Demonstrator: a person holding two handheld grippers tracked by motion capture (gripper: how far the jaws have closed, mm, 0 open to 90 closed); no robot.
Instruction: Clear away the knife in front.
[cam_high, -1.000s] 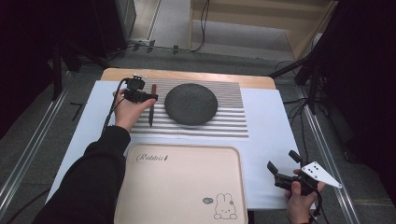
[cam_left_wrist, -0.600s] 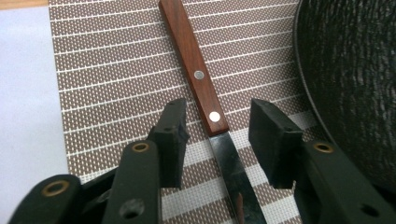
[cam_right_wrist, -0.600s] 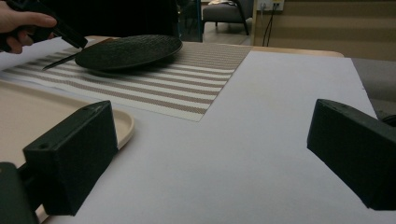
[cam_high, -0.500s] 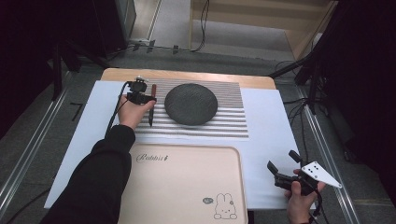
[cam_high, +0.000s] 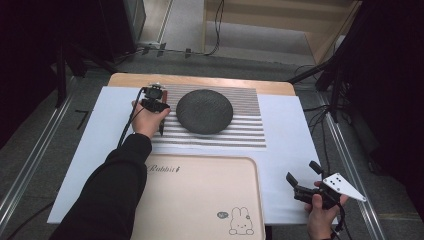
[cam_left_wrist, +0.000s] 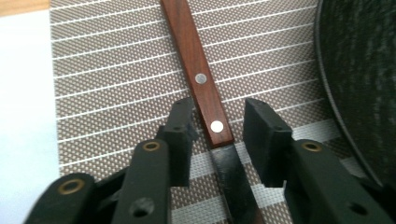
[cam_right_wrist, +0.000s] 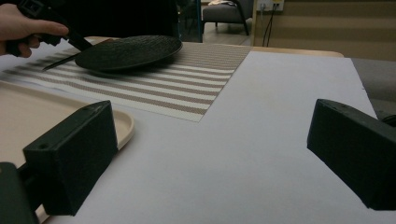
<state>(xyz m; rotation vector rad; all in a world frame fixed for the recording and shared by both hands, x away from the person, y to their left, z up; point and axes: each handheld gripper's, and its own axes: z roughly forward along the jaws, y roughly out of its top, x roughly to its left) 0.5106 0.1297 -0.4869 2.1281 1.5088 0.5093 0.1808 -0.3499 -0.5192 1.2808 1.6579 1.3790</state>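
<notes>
A knife with a reddish wooden handle and a dark blade lies on the striped placemat, left of the dark round plate. My left gripper hangs low over the knife, one jaw on each side where handle meets blade. Its jaws have just been closing, with the knife between them and a thin gap still on both sides. In the high view the left gripper covers the handle, and the blade sticks out toward the person. My right gripper rests open over the white sheet at the near right, holding nothing.
A beige tray with a rabbit print lies at the table's near edge. The white sheet stretches between the right gripper and the placemat. Metal rails run along both sides of the table.
The left hand has sunk a little and shifted right over the knife, and its jaws have narrowed around it. The right hand has kept still.
</notes>
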